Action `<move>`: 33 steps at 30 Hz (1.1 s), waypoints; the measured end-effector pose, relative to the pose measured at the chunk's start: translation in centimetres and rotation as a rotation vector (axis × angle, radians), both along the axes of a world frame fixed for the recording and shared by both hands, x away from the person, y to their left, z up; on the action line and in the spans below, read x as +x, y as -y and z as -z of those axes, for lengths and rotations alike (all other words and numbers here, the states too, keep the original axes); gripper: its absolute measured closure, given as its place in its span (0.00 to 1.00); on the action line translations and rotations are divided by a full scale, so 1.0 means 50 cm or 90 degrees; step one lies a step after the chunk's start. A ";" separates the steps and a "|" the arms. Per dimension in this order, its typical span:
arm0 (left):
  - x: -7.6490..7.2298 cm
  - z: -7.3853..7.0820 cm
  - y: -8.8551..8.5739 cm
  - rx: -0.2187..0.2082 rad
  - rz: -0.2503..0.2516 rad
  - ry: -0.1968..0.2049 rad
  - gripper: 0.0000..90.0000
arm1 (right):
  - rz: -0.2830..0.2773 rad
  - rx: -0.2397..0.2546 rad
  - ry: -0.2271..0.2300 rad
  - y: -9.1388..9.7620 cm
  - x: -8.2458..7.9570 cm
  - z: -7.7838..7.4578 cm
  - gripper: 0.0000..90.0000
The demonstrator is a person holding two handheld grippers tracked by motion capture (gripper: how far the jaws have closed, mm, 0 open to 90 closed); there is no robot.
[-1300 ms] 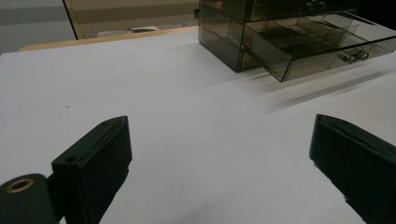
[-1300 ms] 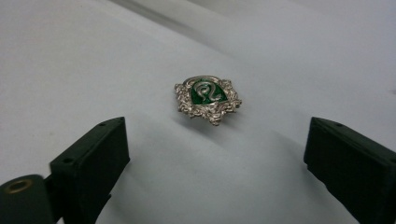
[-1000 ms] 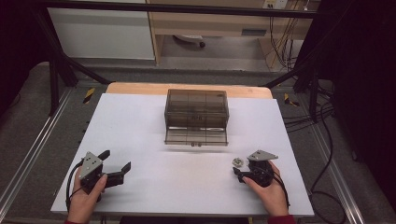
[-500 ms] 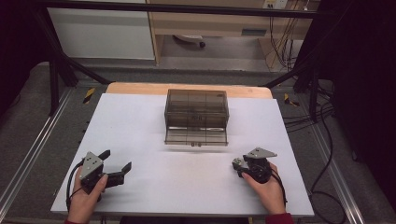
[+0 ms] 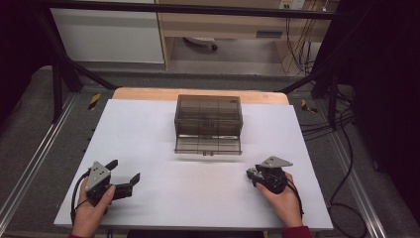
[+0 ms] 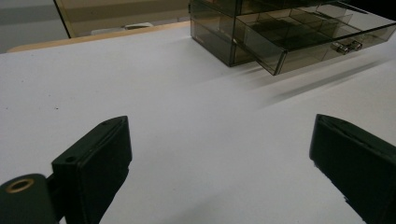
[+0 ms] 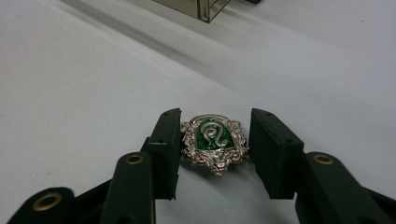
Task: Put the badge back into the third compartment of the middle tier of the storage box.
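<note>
A silver crest-shaped badge (image 7: 214, 142) with a green enamel centre lies flat on the white table. It sits between the pads of my right gripper (image 7: 215, 116), whose jaws have just been closing. The left pad is at the badge's edge and a thin gap shows at the right pad. In the high view my right gripper (image 5: 251, 173) rests low on the table at the front right. My left gripper (image 5: 125, 169) stands at the front left, open wide with nothing between its pads (image 6: 98, 154).
A smoky clear drawer cabinet (image 5: 208, 111) stands at the table's middle back, its bottom drawer (image 5: 208, 145) pulled out toward me. The cabinet (image 6: 219, 28) and open drawer (image 6: 303, 42) lie ahead and right of the left gripper. The white tabletop (image 5: 188, 193) stretches between the grippers.
The right gripper's jaws have narrowed around the badge. Both hands and the left gripper's wide jaws stay where they were.
</note>
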State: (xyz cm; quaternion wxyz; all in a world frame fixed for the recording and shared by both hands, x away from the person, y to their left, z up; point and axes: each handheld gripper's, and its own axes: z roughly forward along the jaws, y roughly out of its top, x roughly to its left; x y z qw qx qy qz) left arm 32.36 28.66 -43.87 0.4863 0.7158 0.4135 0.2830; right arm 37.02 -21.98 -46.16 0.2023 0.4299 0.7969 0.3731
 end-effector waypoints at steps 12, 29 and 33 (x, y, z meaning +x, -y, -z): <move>0.002 0.002 -0.002 0.001 -0.003 -0.003 0.07 | 0.001 0.000 0.003 -0.003 -0.001 -0.001 0.64; 0.001 0.000 -0.005 -0.001 -0.006 -0.002 0.07 | -0.003 -0.005 0.033 -0.009 -0.016 -0.012 0.64; 0.000 -0.001 -0.003 -0.004 -0.005 0.000 0.07 | -0.001 -0.006 0.035 -0.008 -0.017 -0.013 0.64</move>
